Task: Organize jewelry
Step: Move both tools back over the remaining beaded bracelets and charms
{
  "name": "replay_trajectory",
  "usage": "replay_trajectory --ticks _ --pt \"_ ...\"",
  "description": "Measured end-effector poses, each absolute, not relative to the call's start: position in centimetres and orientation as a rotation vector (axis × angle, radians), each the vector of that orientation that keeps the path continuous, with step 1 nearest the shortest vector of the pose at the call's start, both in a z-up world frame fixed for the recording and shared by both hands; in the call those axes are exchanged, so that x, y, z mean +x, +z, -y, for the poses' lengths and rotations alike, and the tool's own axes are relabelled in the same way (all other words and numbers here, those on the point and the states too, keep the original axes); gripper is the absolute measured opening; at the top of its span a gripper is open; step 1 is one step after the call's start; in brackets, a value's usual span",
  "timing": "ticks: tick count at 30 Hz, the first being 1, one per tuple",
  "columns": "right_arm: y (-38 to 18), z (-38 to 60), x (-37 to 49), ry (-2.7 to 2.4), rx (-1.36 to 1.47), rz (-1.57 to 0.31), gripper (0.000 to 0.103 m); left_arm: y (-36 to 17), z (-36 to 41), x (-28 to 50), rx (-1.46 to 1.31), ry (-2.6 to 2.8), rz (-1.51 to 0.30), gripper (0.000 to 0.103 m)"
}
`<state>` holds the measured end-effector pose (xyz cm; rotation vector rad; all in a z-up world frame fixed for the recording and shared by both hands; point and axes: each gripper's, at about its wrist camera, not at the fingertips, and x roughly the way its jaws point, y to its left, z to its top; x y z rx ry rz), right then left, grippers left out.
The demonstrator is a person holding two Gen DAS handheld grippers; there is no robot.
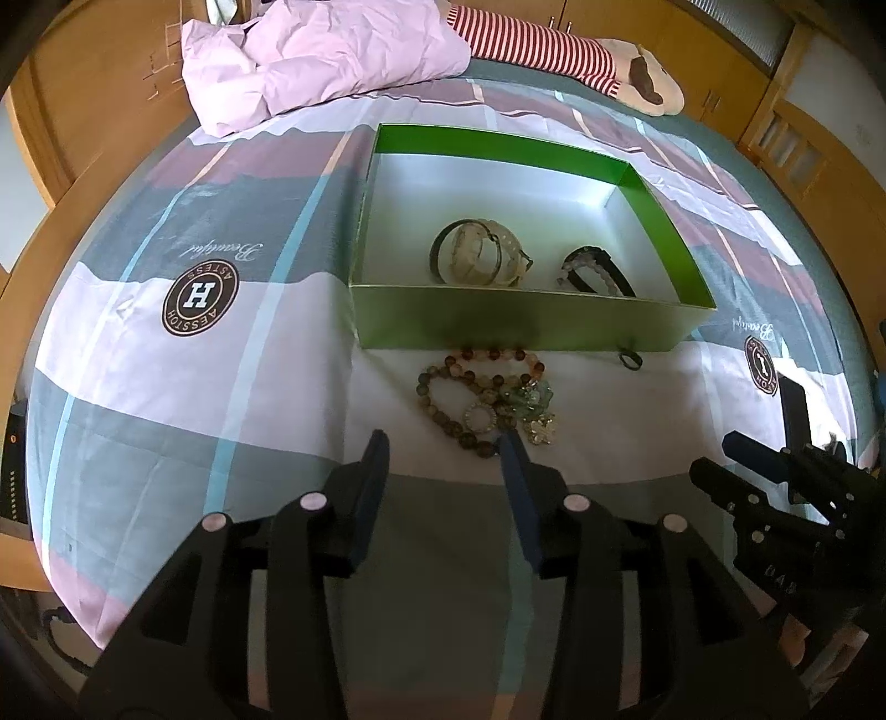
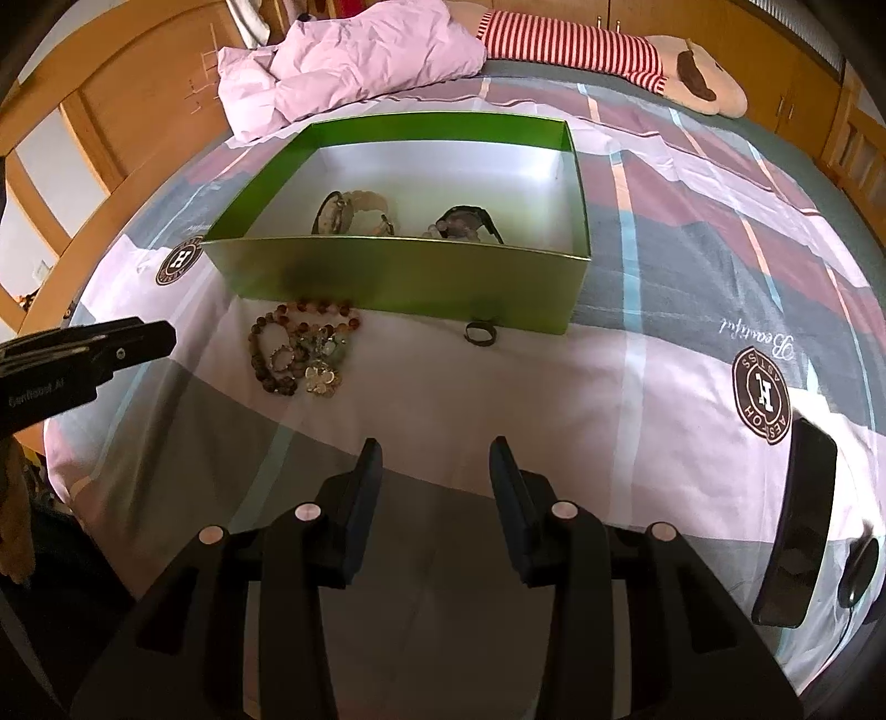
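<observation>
- since the left gripper (image 1: 446, 443) sits spread wide and holding nothing, just short of the bead pile (image 1: 484, 393) that lies right in front of the green box (image 1: 526, 321), a grab here could likely snag several tangled strands at once and drag the flower charm (image 1: 541, 429) along.
- left view: the soft bed sheet (image 1: 166, 354) may bunch between the fingers on a low pinch; beads could roll off the heap.
- left view: two bracelet bundles (image 1: 479, 252) already lie inside the box; a small dark ring (image 1: 630, 359) rests against the box's front wall, easy to miss or knock.
- right view: right gripper (image 2: 436, 451) also spread, empty, hovering in front of the box, well back from the ring (image 2: 479, 332).
- right view: a careless reach might nudge the light cardboard box across the sheet.
- right view: a black phone (image 2: 797, 526) lies far right of the box, near the bed edge.
- surface: patterned bedspread with round logos; room: crumpled pink quilt (image 2: 354, 61) and striped plush toy (image 2: 609, 50) behind the box, wooden wardrobes (image 2: 138, 111) around.
</observation>
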<state>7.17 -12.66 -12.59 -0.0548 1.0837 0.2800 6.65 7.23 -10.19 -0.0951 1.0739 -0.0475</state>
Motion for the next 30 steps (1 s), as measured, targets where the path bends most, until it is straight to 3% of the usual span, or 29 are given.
replay_trajectory --ticks 13,21,24,28,30 --pt "-12.2 12.8 7.1 0.276 -0.042 -1.065 0.041 -10.0 -6.8 6.5 -0.083 -0.046 -1.063 0.048" --pt "-11.7 12.7 7.1 0.258 -0.039 -1.028 0.055 -9.9 -6.8 6.6 -0.061 -0.047 -1.055 0.051" --pt "-12.0 12.1 7.5 0.271 -0.033 -1.020 0.056 -10.2 -6.9 6.8 -0.056 -0.030 -1.058 0.057" --pt "-13.5 9.5 9.2 0.360 -0.010 -1.033 0.055 -11.2 -7.8 7.7 -0.084 0.024 -1.088 0.057" --pt "-15.0 7.5 10.2 0.404 -0.032 -1.058 0.050 -11.8 -8.4 8.2 -0.115 0.046 -1.110 0.057"
